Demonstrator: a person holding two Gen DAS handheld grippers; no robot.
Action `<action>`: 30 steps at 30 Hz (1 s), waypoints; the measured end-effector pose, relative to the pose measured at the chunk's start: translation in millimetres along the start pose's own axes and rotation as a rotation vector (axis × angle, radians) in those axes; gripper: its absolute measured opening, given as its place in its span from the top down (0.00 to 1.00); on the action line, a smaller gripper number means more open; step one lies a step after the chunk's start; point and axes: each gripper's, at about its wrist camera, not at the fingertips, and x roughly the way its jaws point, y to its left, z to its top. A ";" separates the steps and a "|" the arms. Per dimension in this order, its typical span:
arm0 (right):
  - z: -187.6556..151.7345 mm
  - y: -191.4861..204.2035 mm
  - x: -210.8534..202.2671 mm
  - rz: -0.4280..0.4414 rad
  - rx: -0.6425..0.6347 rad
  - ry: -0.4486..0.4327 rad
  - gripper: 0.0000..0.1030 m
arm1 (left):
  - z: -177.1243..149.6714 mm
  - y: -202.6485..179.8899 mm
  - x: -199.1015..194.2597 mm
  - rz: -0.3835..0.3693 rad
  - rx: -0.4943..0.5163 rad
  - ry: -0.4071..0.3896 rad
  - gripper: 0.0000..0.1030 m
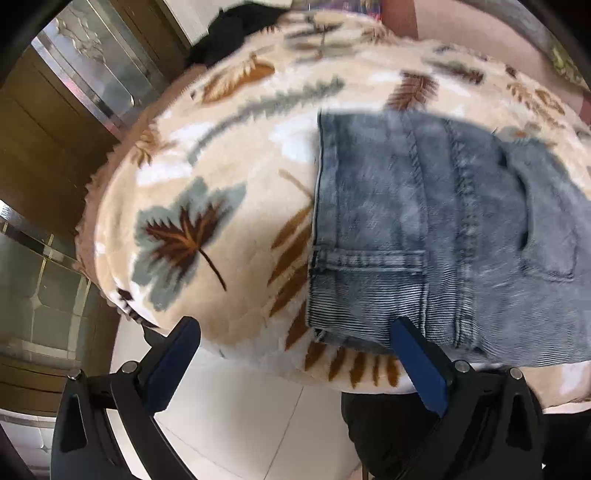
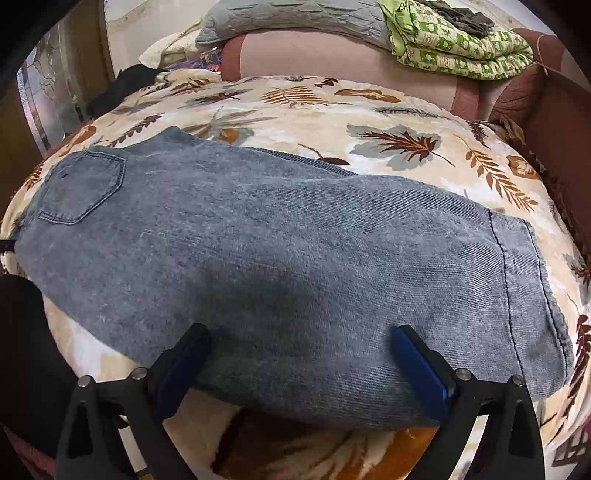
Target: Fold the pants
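Note:
Light blue denim pants lie flat on a cream blanket with a leaf print. They are folded lengthwise, one leg over the other, back pocket at the left and hem at the right. In the left wrist view the waistband end of the pants shows, with a belt loop and seams. My left gripper hovers open at the near edge of the blanket, its right finger by the waistband corner. My right gripper stands open over the near edge of the leg, with nothing held.
A pink sofa back runs behind the blanket, carrying a green patterned quilt and a grey pillow. Dark clothing lies at the far left. White floor tiles and a wooden glazed door are to the left.

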 end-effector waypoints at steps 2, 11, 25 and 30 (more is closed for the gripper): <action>0.2 -6.4 -7.4 0.016 0.013 -0.027 0.03 | 4.2 -7.2 -16.9 -0.068 0.000 -0.034 0.01; 1.1 -63.5 -22.0 -0.033 0.255 -0.085 0.03 | 21.5 -90.8 -31.5 -0.108 0.122 -0.064 0.00; -15.5 -64.3 -10.8 -0.159 0.222 0.019 0.03 | -15.2 -236.5 -14.9 -0.166 0.367 0.055 0.00; -17.2 -61.4 -11.3 -0.167 0.211 0.021 0.02 | -15.6 -228.3 -10.5 -0.221 0.341 0.041 0.00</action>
